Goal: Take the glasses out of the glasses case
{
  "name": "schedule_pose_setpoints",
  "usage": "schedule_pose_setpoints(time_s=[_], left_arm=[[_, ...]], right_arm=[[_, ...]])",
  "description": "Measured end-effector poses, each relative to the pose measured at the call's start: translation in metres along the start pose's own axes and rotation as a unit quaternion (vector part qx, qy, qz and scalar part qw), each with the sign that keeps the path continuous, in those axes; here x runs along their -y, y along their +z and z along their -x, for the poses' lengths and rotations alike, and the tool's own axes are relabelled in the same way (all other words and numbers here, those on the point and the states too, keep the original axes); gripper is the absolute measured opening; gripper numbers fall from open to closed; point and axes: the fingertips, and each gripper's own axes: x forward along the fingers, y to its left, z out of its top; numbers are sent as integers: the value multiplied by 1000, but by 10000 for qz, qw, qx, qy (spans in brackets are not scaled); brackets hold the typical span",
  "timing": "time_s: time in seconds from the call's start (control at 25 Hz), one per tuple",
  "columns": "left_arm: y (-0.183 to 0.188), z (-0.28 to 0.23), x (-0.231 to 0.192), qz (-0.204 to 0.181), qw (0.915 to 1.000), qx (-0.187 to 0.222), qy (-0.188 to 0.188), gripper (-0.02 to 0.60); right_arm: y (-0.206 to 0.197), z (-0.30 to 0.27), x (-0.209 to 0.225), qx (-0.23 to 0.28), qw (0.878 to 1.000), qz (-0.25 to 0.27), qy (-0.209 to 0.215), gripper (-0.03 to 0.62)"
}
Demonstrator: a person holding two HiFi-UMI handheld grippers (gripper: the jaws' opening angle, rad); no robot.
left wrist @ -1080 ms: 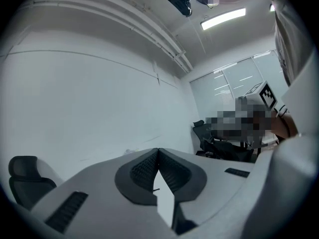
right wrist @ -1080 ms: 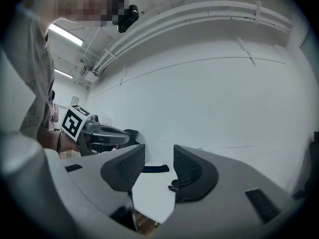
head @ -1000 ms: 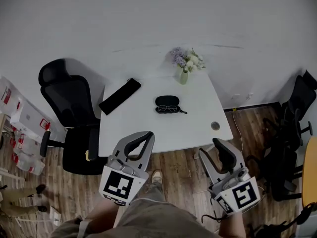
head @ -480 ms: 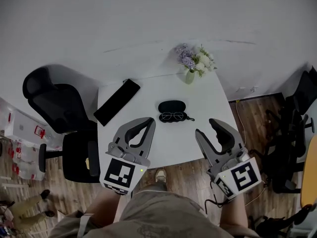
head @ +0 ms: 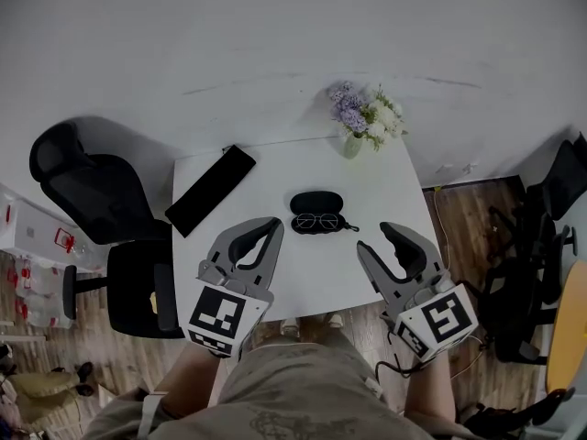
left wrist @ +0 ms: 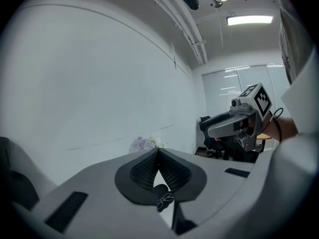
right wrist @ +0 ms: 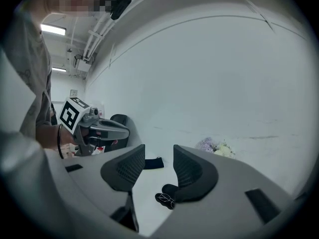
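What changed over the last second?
The left gripper and right gripper moved forward, from short of the table to over its near edge. Nothing grasped; left shut, right open. Glasses, case, flowers and black pouch stayed put.

The left gripper (head: 272,225) hovers at 7 o'clock in the head view, jaws pressed together on nothing. The right gripper (head: 378,238) hovers at 5 o'clock, jaws apart. Both point toward 12 o'clock.
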Motion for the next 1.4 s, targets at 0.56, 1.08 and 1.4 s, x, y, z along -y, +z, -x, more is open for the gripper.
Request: schedule_pose_setpoints(time_s=[0.56, 1.08, 1.4], left_arm=[[-23, -45, -23, 128, 9960, -510, 720, 15], [-99, -92, -45, 726, 9814, -1254, 1256, 15], [-150, -103, -44, 905, 9739, -1600, 1330, 16]], right_arm=[[-68, -93, 45, -1255, 9838, 800, 1004, 178], [-201, -184, 59, -2496, 9377, 1195, 2099, 179], [-281, -205, 45, -3172, 9016, 1452, 2559, 194]])
